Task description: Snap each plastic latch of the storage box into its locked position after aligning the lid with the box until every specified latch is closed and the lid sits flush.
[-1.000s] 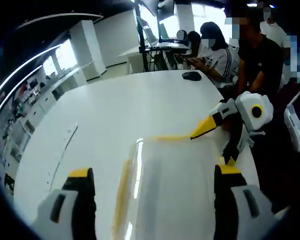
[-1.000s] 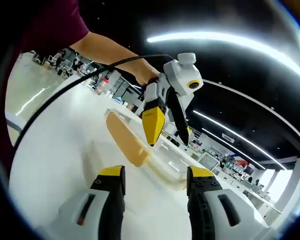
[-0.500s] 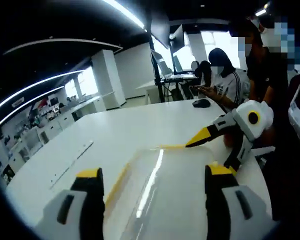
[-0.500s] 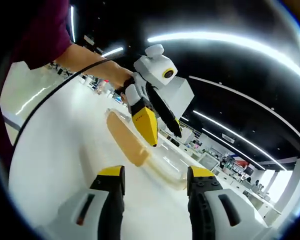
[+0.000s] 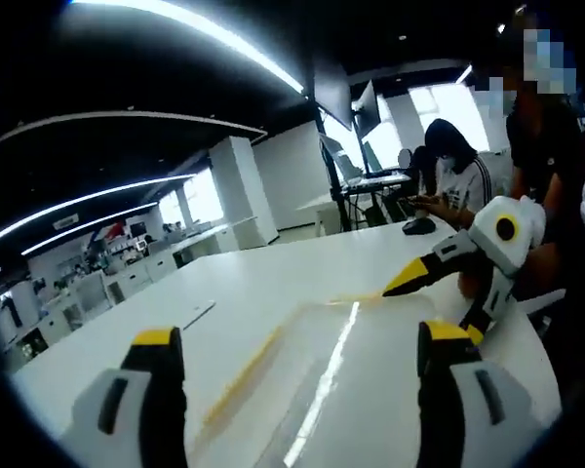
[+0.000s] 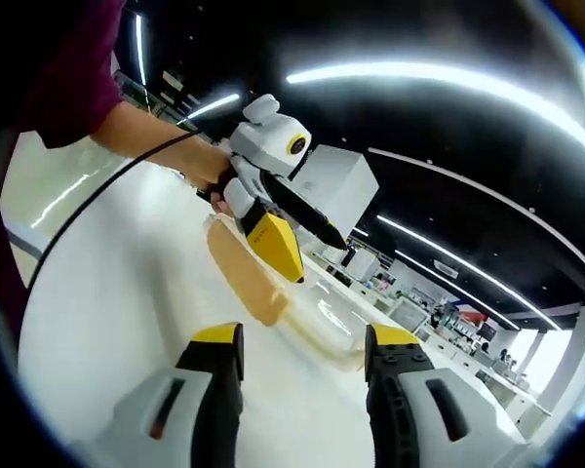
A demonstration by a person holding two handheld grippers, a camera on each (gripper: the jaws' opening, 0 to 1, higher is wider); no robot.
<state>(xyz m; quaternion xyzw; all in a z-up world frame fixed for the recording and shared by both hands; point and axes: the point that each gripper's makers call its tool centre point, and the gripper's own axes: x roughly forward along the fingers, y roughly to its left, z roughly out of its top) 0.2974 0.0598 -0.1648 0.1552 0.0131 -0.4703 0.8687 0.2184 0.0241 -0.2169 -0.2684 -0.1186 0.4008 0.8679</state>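
Note:
The clear storage box lid (image 5: 346, 375) lies on the white table (image 5: 263, 283), directly ahead of my left gripper (image 5: 300, 339). That gripper is open above the lid, gripping nothing. A yellow latch (image 5: 242, 375) runs along the lid's left edge, and another yellow latch (image 5: 356, 299) lies at its far edge. My right gripper (image 6: 304, 339) is open too; one of its yellow fingers (image 5: 409, 276) points at the far latch. In the right gripper view the box's orange-yellow end latch (image 6: 249, 278) sits just ahead, with a yellow finger (image 6: 276, 249) of the left gripper hanging over it.
A person's forearm (image 6: 156, 127) and a black cable (image 6: 88, 210) come in from the left of the right gripper view. People (image 5: 453, 175) sit at the table's far right, near a dark mouse (image 5: 419, 225). White counters (image 5: 175, 258) line the room behind.
The left gripper has tilted up and drawn back, so its view now looks low across the lid. In the right gripper view it has swung up and to the left. The right gripper barely moved.

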